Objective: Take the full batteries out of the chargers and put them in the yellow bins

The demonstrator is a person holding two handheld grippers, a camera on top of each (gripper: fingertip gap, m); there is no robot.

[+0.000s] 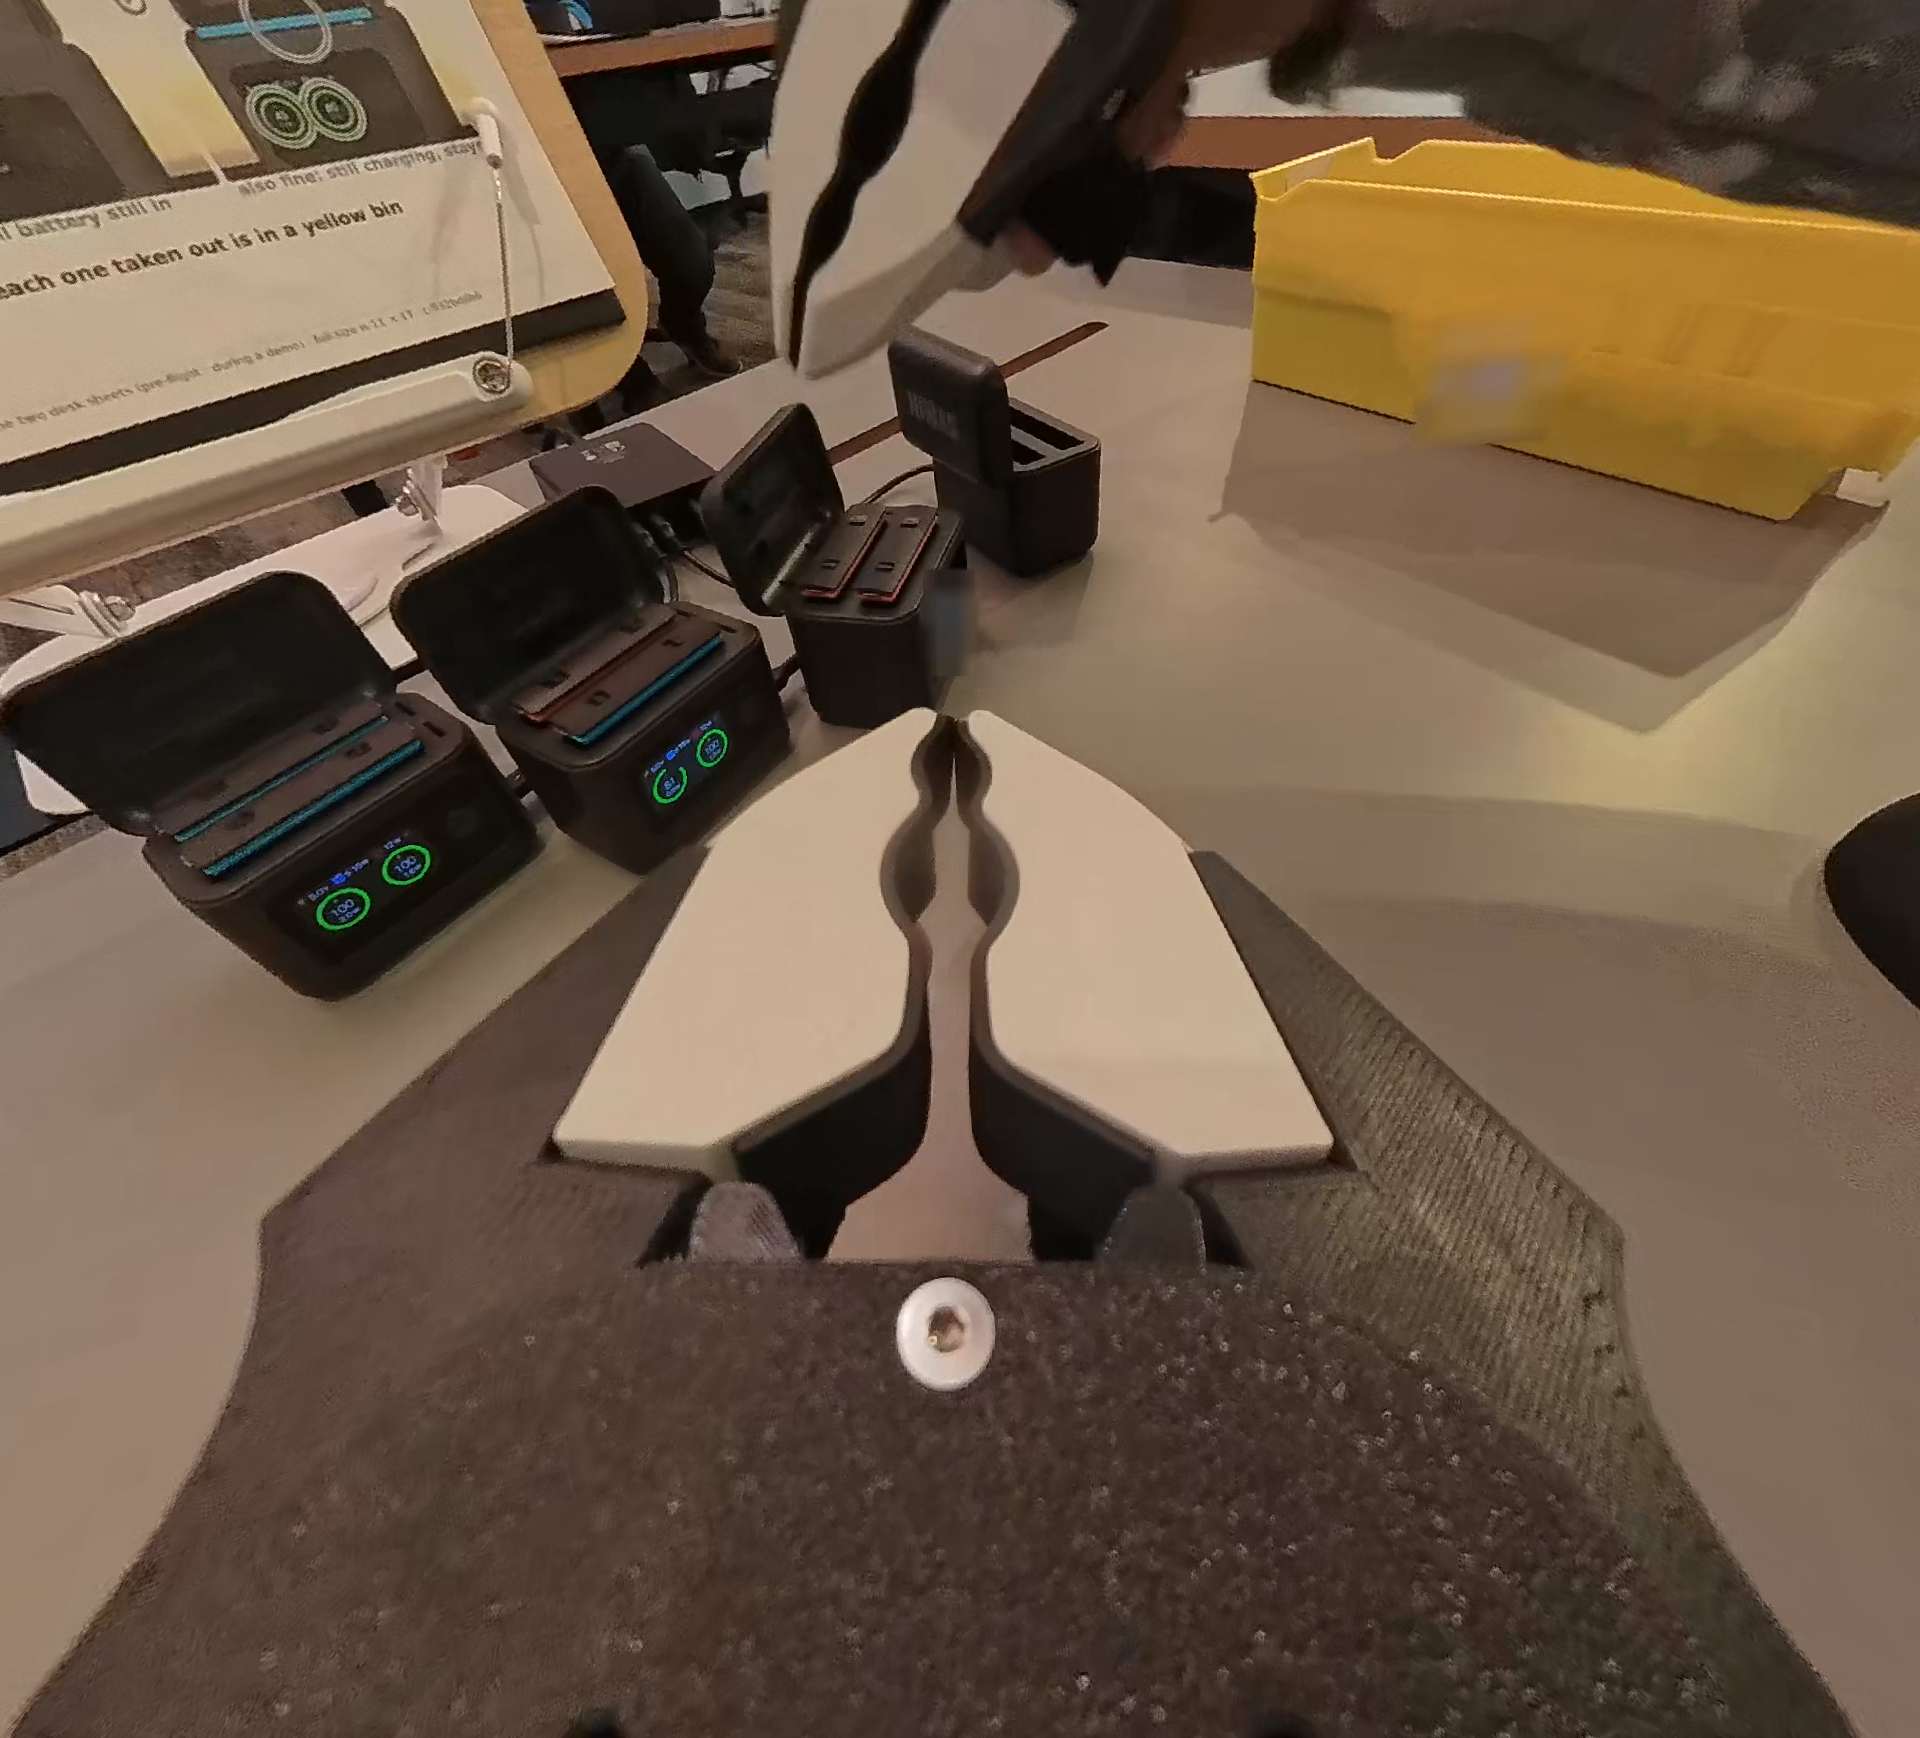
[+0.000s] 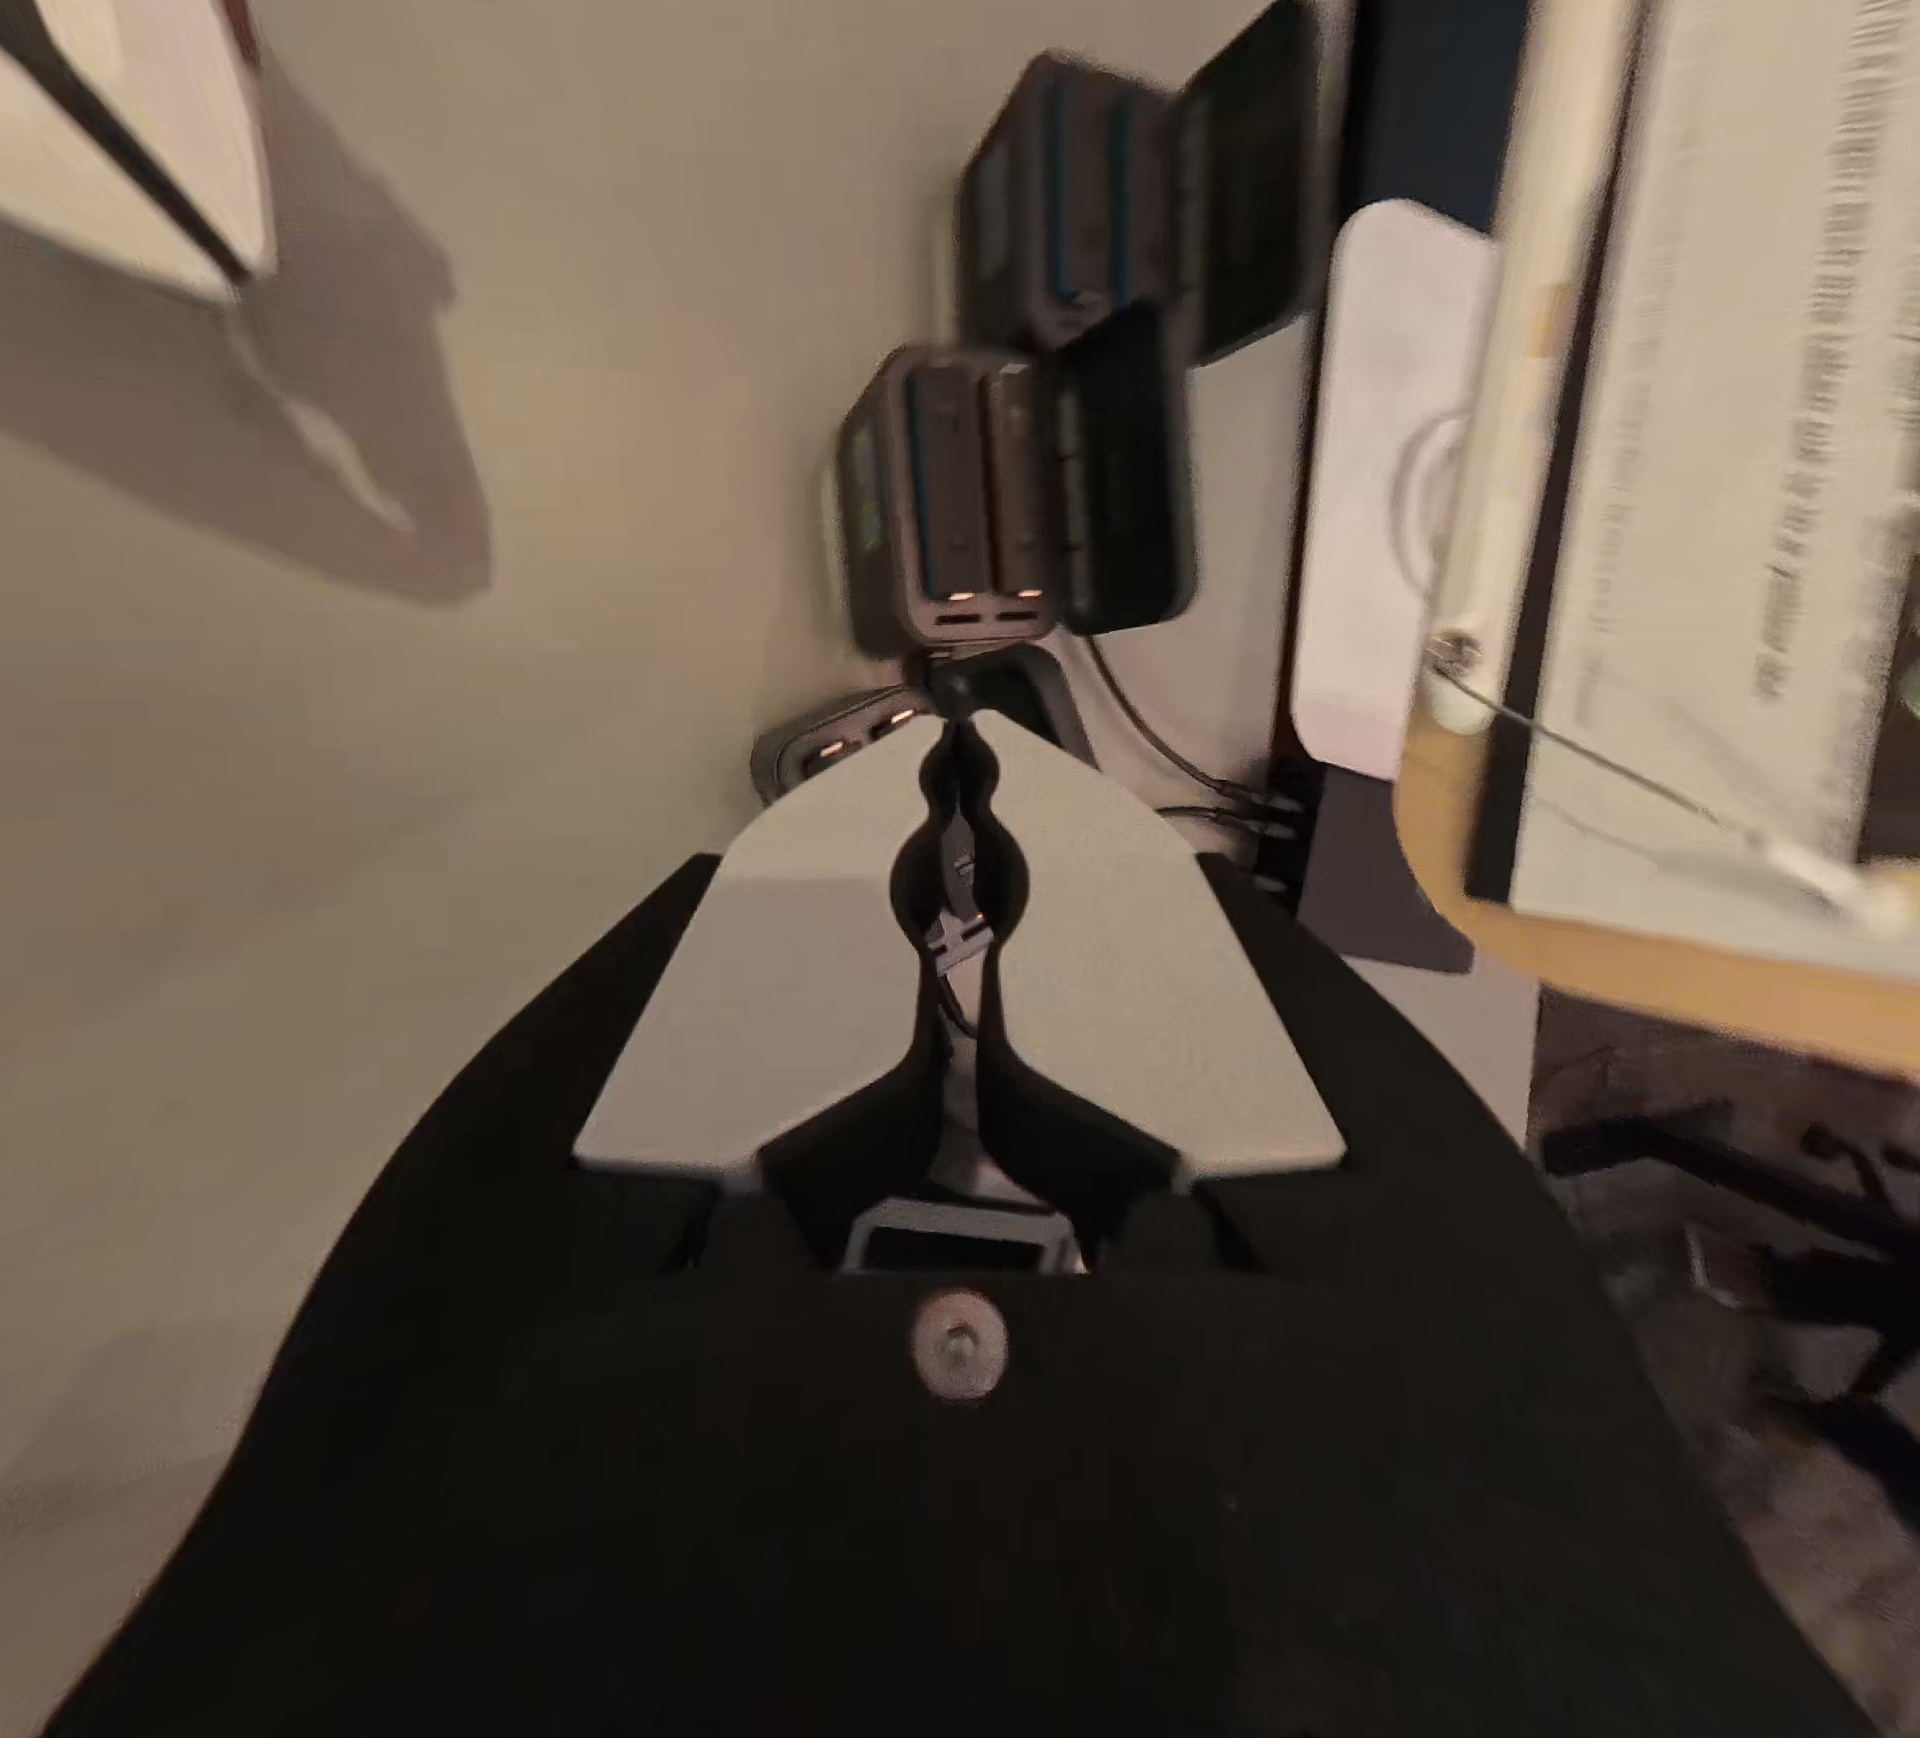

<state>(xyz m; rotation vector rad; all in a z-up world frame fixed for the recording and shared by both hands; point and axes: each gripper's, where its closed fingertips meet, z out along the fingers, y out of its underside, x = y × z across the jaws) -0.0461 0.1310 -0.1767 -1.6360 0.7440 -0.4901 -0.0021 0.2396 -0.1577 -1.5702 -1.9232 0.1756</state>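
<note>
Roughly, little is seen done: the far-right charger (image 1: 1023, 483) shows vacant slots, while batteries (image 1: 301, 789) remain seated in the three other open-lidded chargers (image 1: 343, 815) in the row at left on the table (image 1: 1351, 753), and the yellow bin (image 1: 1579, 317) at far right cannot be seen into. Batteries are seen as slim dark slabs with blue or reddish edges; green rings are lit on two near screens. Left gripper (image 1: 948, 724) is clenched on nothing; right gripper (image 1: 798, 358) is likewise closed, empty, poised over the far chargers.
</note>
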